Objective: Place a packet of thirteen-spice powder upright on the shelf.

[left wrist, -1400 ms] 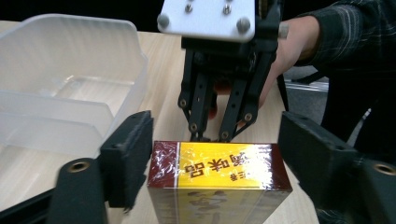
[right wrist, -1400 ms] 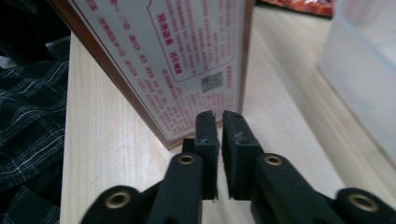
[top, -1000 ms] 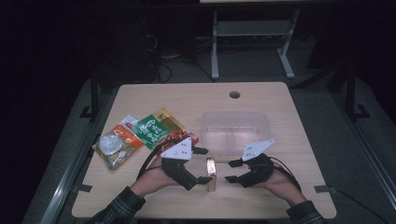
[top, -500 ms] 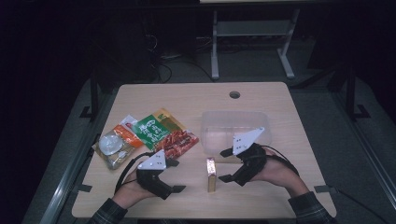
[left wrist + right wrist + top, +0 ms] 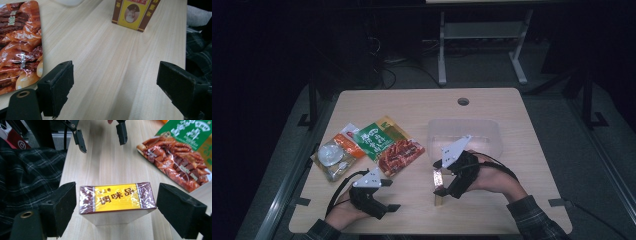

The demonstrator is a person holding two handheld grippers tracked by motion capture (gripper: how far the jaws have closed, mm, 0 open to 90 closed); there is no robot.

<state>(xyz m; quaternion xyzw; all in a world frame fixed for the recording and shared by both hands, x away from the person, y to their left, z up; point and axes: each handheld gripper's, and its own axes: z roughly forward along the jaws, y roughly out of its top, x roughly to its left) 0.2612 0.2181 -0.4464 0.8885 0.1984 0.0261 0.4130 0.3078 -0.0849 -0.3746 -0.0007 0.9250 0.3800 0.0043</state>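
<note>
The small yellow-and-brown seasoning box (image 5: 117, 201) stands upright on the tabletop (image 5: 422, 107) near its front edge, a little right of the middle, with the right gripper (image 5: 443, 181) poised over it. In the right gripper view its fingers (image 5: 61, 208) stand wide either side of the box top, pads clear of both ends; they have just been opening, so this looks like a release after standing the box up, or a regrip. The left gripper (image 5: 388, 195) sits near the front-left part of the tabletop, its fingers (image 5: 58, 86) also wide apart and holding nothing.

If the box is bound for the clear plastic container (image 5: 464, 135) just behind it, the next move calls for closing squarely on the narrow ends and lifting straight up, since a tall, slim box tips easily.

The high view places the snack packets (image 5: 384, 145) and container; the right gripper view gives the gaps at the pads and the box's printed top, and the left gripper view its front face (image 5: 132, 12).
</note>
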